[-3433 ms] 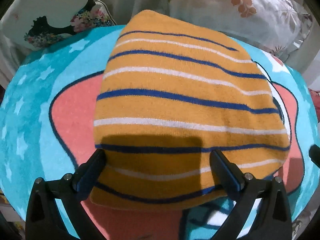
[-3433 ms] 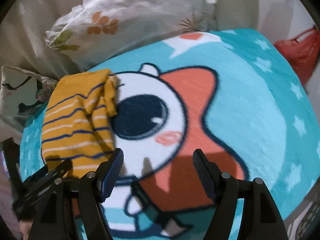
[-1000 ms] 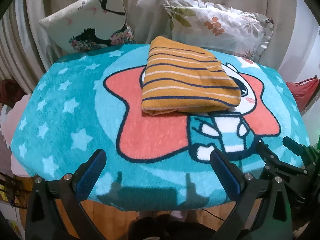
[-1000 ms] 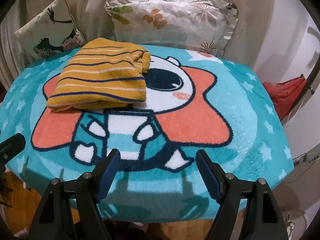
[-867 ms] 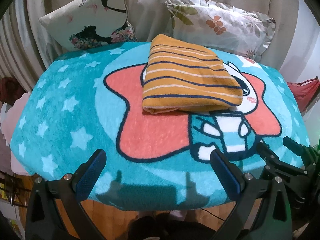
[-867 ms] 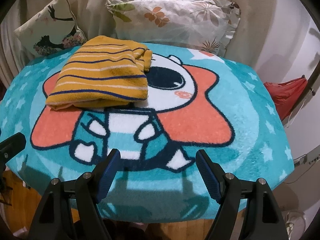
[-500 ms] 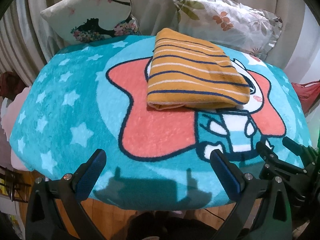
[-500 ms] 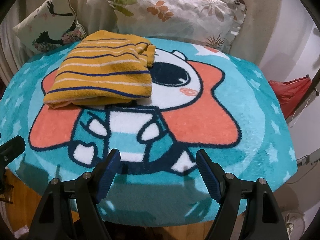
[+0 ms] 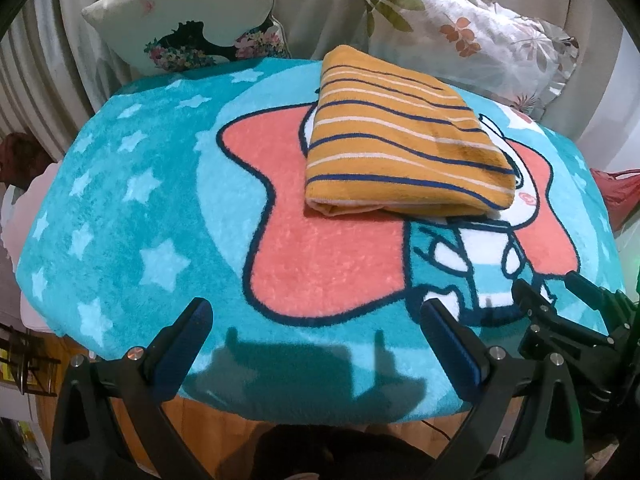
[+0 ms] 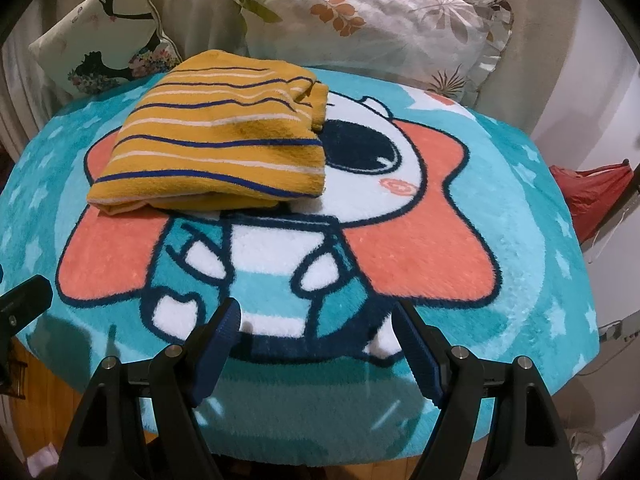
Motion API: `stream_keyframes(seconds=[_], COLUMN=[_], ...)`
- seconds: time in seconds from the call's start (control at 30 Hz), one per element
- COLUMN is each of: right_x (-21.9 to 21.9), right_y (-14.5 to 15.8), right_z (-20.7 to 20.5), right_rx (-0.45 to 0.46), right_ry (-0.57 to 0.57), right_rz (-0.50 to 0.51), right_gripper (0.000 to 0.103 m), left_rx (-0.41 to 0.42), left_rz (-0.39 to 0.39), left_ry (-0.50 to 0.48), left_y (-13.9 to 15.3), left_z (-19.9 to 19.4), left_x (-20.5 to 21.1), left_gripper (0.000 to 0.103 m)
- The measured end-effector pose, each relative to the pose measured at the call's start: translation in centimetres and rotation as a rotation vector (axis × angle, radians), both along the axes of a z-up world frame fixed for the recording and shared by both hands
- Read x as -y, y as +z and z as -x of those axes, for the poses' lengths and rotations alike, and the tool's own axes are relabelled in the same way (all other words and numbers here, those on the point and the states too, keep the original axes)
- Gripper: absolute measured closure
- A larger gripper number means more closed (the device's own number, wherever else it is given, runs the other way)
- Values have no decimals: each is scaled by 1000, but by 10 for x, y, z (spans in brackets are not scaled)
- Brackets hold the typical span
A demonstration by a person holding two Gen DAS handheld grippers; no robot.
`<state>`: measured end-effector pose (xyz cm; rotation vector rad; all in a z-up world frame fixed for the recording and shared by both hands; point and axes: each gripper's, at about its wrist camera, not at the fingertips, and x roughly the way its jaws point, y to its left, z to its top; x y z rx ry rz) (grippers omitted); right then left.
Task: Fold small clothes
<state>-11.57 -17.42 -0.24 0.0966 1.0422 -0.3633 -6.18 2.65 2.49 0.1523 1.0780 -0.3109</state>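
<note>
Currently, we see the folded sweater point(image 9: 404, 152) lying flat on the far half of the blanket point(image 9: 140, 208), which covers a rounded surface. The sweater is mustard yellow with navy and white stripes, and its folded edge faces us. It rests on the cartoon figure printed on the blanket.

We hold the left gripper point(image 9: 316, 336) over the near edge of the blanket, jaws wide apart and empty. We hold the right gripper point(image 10: 316, 332) likewise, jaws wide and empty, just to the right of the left one. Both grippers are well apart from the sweater.

Behind the blanket, two pillows stand: a bird-print pillow point(image 9: 188, 16) at far left and a leaf-print pillow point(image 9: 472, 36) at far right.
</note>
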Motion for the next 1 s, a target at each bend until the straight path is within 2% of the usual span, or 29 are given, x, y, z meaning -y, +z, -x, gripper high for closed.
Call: stream_keyframes(seconds=[1.0], right_x=[6], right_y=[-9], right_z=[-19], right_rx=[-34], right_ry=[-2], right_rz=[-20], right_gripper=[21], left_rx=[-57], left_rz=[-20], left_ry=[-6], left_y=[-14], left_z=[-14], left_x=[4], left_gripper=[0])
